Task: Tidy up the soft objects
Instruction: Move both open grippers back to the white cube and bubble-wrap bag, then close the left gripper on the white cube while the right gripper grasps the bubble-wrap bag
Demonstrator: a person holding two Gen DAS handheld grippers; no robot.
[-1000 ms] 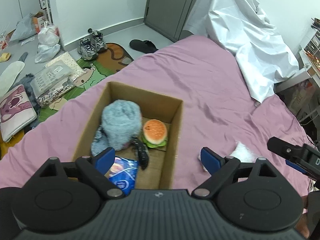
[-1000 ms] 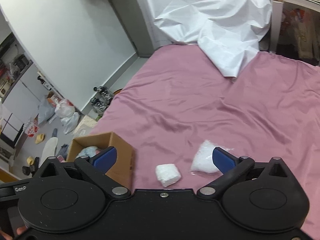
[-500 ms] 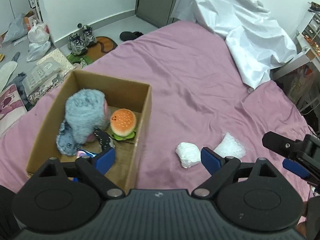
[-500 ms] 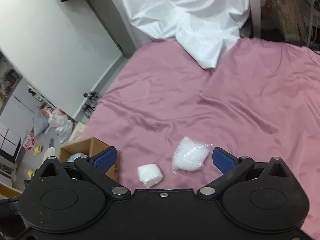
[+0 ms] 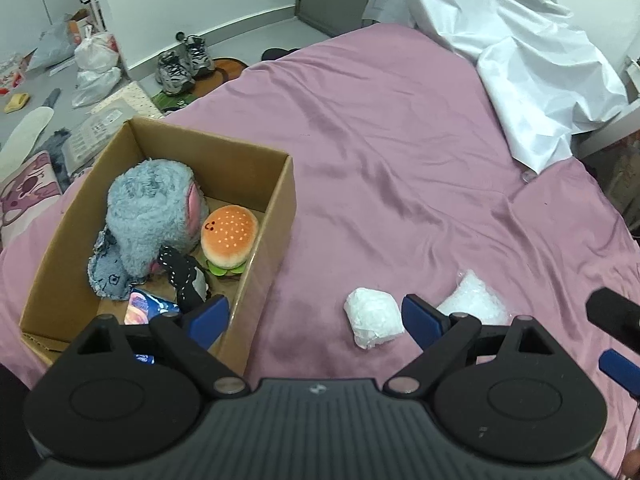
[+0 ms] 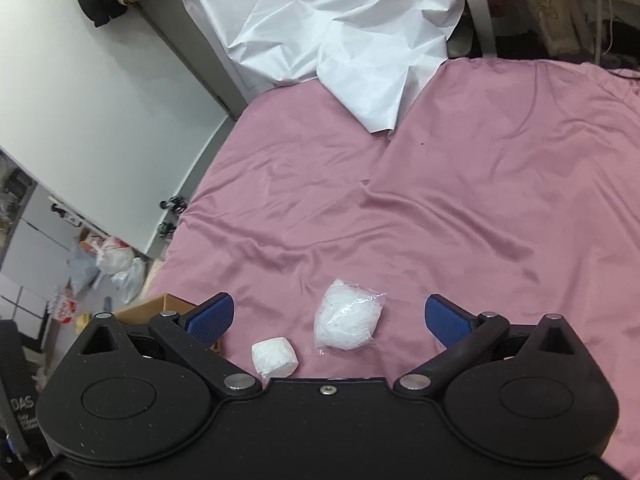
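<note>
- Since a second ago, left gripper (image 5: 314, 316) pulled back from the cardboard box (image 5: 280, 216) at the bed's (image 5: 400, 152) left edge.
- Both grippers' jaws gape wide, empty; right gripper (image 6: 328, 316).
- White sheet (image 6: 340, 32) drapes the bed's far corner.

Left gripper (image 5: 316, 318) and right gripper (image 6: 328, 318): black bodies, blue ribbed finger pads (image 6: 210, 316), silver pivot screws, round black discs.

I am seeing a white sheet (image 6: 340, 36) lying crumpled across the pink bed (image 6: 480, 200), sneakers (image 5: 182, 62) sitting on the floor.
</note>
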